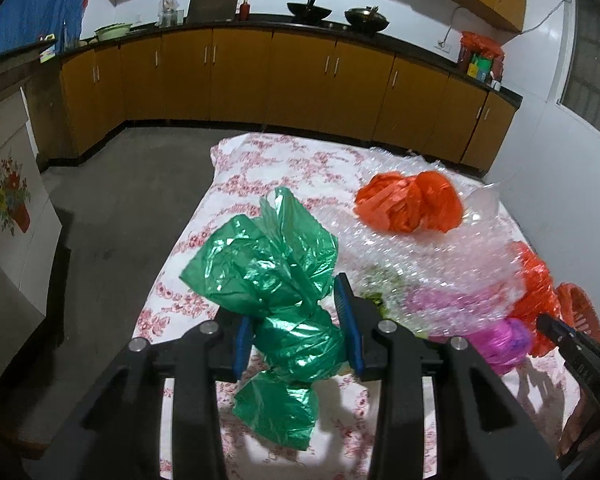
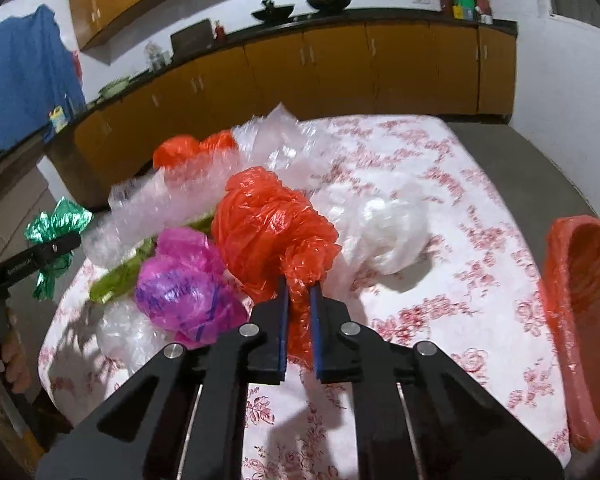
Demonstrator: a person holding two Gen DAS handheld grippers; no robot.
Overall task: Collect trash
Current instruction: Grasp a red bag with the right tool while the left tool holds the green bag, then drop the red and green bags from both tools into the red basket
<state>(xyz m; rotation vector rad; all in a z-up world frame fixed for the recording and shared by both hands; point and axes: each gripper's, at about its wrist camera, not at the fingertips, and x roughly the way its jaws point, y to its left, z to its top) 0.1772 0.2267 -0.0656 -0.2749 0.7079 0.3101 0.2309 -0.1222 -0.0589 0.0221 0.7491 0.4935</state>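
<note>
Left wrist view: the left gripper (image 1: 300, 320) has its blue pads clamped on a crumpled green plastic bag (image 1: 272, 276), lifted clear of the floral tablecloth (image 1: 268, 160), probably bound for the bin. Over on the right, the right gripper (image 2: 299, 304) pinches a crumpled orange plastic bag (image 2: 268, 224) by its tail, jaws nearly together, with the orange-lined bin (image 2: 580, 280) waiting just beside the table. I count two orange bags, one pink bag (image 2: 184, 276), one green.
</note>
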